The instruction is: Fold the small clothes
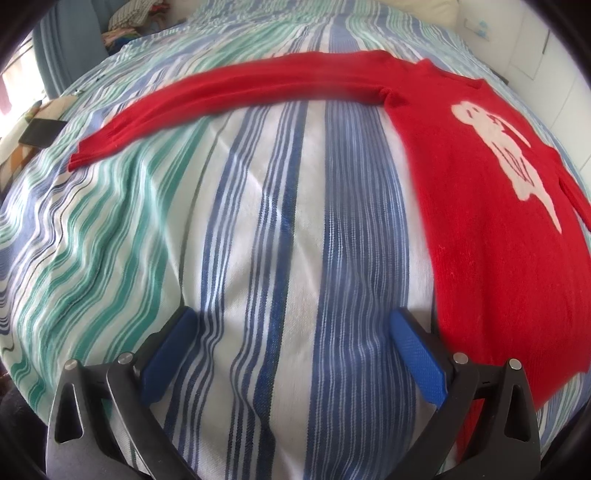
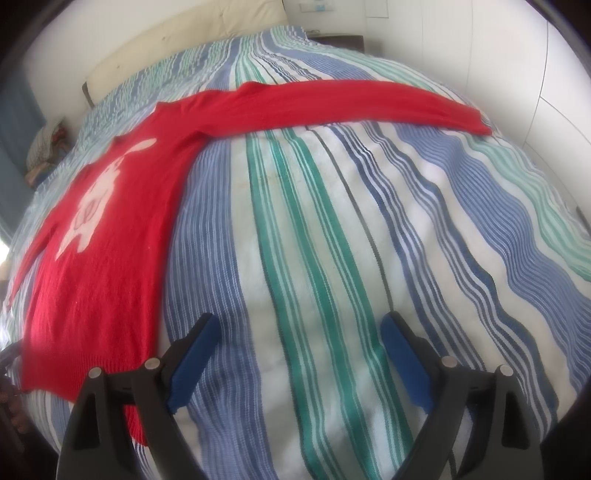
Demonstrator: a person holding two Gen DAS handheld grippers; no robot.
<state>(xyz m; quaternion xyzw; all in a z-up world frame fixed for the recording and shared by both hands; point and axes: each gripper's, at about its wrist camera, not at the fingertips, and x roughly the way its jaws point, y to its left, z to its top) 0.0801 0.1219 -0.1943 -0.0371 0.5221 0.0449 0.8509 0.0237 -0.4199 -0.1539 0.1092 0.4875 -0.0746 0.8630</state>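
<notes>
A small red sweater (image 1: 491, 236) with a white figure on its front lies flat on the striped bedspread (image 1: 258, 240). In the left wrist view its body is at the right and one long sleeve (image 1: 236, 88) stretches left across the bed. My left gripper (image 1: 291, 350) is open and empty above bare bedspread, just left of the sweater's hem. In the right wrist view the sweater (image 2: 99, 258) is at the left and its other sleeve (image 2: 362, 99) stretches right. My right gripper (image 2: 299, 354) is open and empty, just right of the hem.
The bedspread (image 2: 332, 221) has blue, green and white stripes. A dark phone-like slab (image 1: 40, 133) lies at the bed's left edge. A pile of clothes (image 1: 125, 18) sits beyond the far left corner. A cream headboard (image 2: 184, 44) and white walls (image 2: 517, 55) border the bed.
</notes>
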